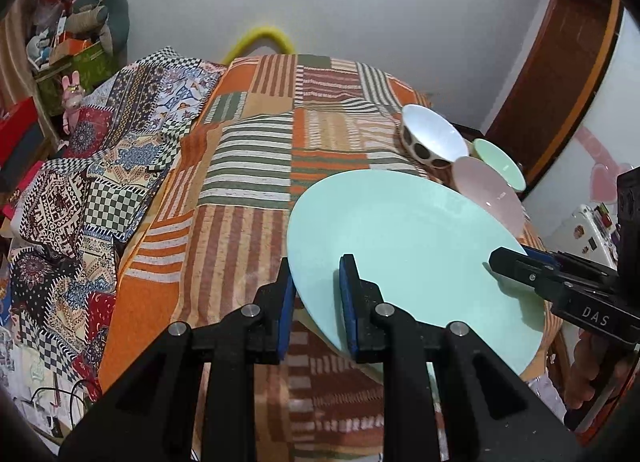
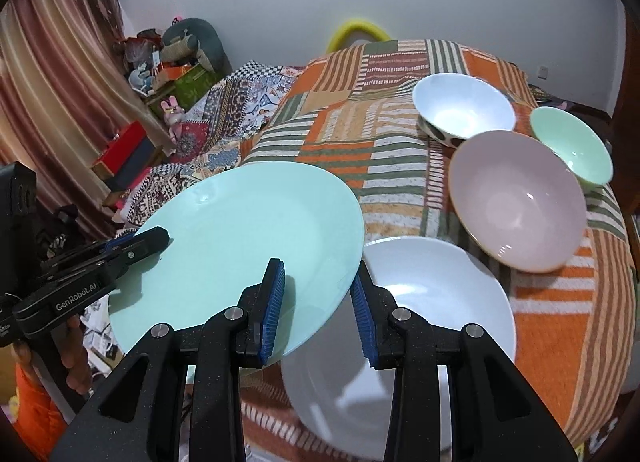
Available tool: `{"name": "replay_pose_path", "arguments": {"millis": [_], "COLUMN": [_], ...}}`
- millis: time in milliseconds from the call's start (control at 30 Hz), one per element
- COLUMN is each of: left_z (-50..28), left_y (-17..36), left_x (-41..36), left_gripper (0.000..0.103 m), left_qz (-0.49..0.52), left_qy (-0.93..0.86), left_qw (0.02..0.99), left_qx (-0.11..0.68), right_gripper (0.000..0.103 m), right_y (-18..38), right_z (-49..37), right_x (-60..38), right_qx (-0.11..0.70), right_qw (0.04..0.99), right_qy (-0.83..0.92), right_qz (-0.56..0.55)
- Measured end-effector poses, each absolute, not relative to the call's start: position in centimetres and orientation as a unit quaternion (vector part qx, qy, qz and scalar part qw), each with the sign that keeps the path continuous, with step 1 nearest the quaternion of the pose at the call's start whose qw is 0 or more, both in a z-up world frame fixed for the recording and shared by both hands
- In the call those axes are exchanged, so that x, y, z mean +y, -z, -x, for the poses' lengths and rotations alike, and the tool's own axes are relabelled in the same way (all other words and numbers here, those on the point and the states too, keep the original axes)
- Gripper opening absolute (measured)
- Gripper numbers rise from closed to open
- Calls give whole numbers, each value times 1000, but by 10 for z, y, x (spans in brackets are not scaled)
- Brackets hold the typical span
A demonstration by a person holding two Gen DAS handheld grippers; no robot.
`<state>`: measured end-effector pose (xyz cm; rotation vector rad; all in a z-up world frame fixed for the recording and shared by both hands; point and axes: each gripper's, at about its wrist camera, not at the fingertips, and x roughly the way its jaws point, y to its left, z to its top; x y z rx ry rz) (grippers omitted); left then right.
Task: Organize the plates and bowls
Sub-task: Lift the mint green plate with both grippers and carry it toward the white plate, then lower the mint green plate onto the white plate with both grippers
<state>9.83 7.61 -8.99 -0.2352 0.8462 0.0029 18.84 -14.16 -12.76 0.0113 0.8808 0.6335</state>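
Observation:
A large mint-green plate [image 1: 400, 230] [image 2: 248, 230] hangs tilted above the striped patchwork cloth [image 1: 248, 166], gripped from two sides. My left gripper [image 1: 318, 302] [image 2: 156, 238] is shut on its left rim. My right gripper [image 2: 318, 306] [image 1: 500, 256] is shut on the opposite rim. Under the plate's right edge a white plate [image 2: 440, 294] lies on the cloth. Behind it sit a pink bowl [image 2: 520, 198] [image 1: 492, 190], a white bowl with dark spots [image 2: 464, 110] [image 1: 434, 134] and a small green bowl [image 2: 572, 146] [image 1: 500, 162].
A crumpled patterned blanket [image 1: 100, 182] covers the left side. Boxes and soft toys [image 1: 72, 50] pile up in the far left corner by a curtain [image 2: 52, 94]. A yellow loop [image 1: 260, 38] stands at the back wall, a brown door [image 1: 560, 62] on the right.

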Motion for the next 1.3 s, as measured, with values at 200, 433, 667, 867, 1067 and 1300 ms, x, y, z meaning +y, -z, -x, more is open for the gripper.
{"name": "replay_pose_path", "arguments": {"millis": [200, 433, 667, 867, 1067, 1300], "left_z": [-86, -82, -87, -95, -104, -113], "left_y": [87, 92, 107, 123, 136, 145], "left_x": [53, 28, 3, -10, -22, -33], "left_gripper": [21, 21, 20, 20, 20, 20], "left_qz": [113, 103, 92, 91, 82, 72], "left_qy": [15, 33, 51, 58, 58, 63], "left_qw": [904, 902, 895, 887, 882, 879], "left_qx": [411, 418, 434, 448, 460, 467], "right_gripper": [32, 32, 32, 32, 32, 32], "right_y": [124, 131, 144, 158, 172, 180], "right_z": [-173, -161, -157, -157, -159, -161], "right_x": [-161, -187, -208, -222, -231, -242], "right_qx": [410, 413, 426, 439, 452, 462], "right_qw": [864, 868, 868, 865, 861, 857], "right_qy": [-291, -274, -251, -238, -230, -220], "right_qz": [-10, -22, -34, -41, -47, -58]}}
